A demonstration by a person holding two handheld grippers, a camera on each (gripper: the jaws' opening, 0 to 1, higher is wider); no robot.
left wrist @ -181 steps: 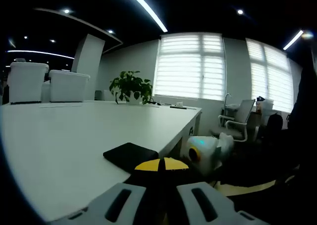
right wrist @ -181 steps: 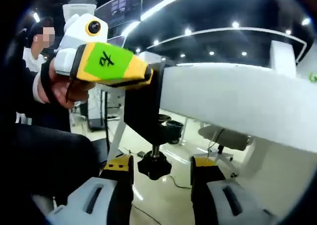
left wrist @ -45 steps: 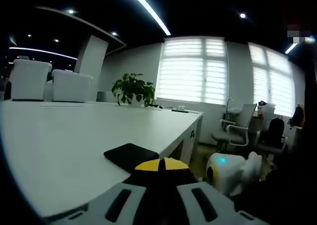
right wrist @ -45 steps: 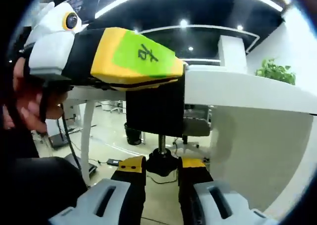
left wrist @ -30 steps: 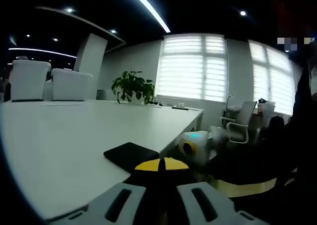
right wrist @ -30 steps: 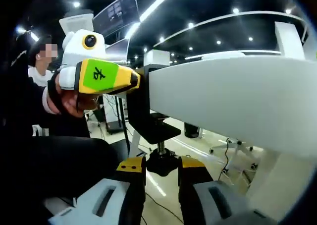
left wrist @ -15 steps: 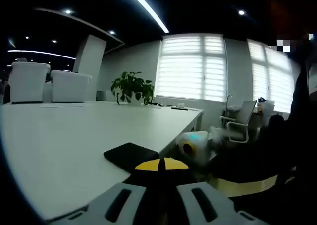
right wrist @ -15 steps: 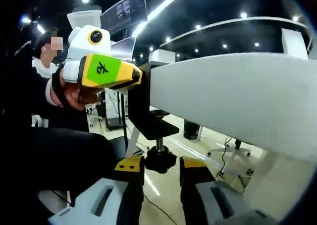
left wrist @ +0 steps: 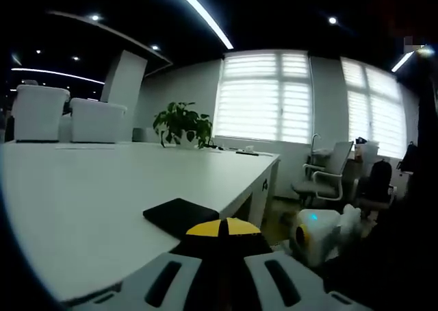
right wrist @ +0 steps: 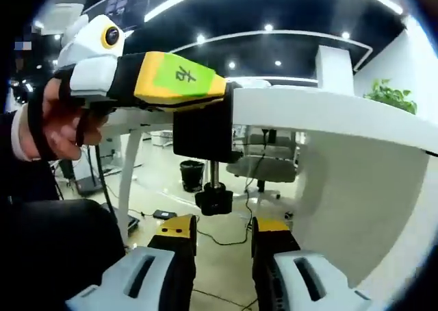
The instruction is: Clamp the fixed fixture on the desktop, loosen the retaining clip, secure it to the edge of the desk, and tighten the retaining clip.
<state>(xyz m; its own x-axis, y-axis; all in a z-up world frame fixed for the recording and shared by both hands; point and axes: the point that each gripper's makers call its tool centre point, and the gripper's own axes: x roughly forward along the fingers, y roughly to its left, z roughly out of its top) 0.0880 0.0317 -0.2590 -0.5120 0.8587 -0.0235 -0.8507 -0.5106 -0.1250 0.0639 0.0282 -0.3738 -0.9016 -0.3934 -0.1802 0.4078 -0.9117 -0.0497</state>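
Person's hand (right wrist: 51,129) at far left of the right gripper view holds the left tongs (right wrist: 219,92), yellow-green, closed on top of the black clamp (right wrist: 202,136) at the white counter (right wrist: 328,116) edge. Clamp's screw knob (right wrist: 214,201) hangs under the edge. Right tongs (right wrist: 217,232) sit just below the knob, jaws parted, apart from it, gripping nothing. In the left gripper view, left tongs (left wrist: 224,227) have yellow tips together on the clamp's black pad (left wrist: 179,214) lying on the counter (left wrist: 89,188); right tongs' white body (left wrist: 321,232) shows beyond the edge. Plant (left wrist: 181,122) far back.
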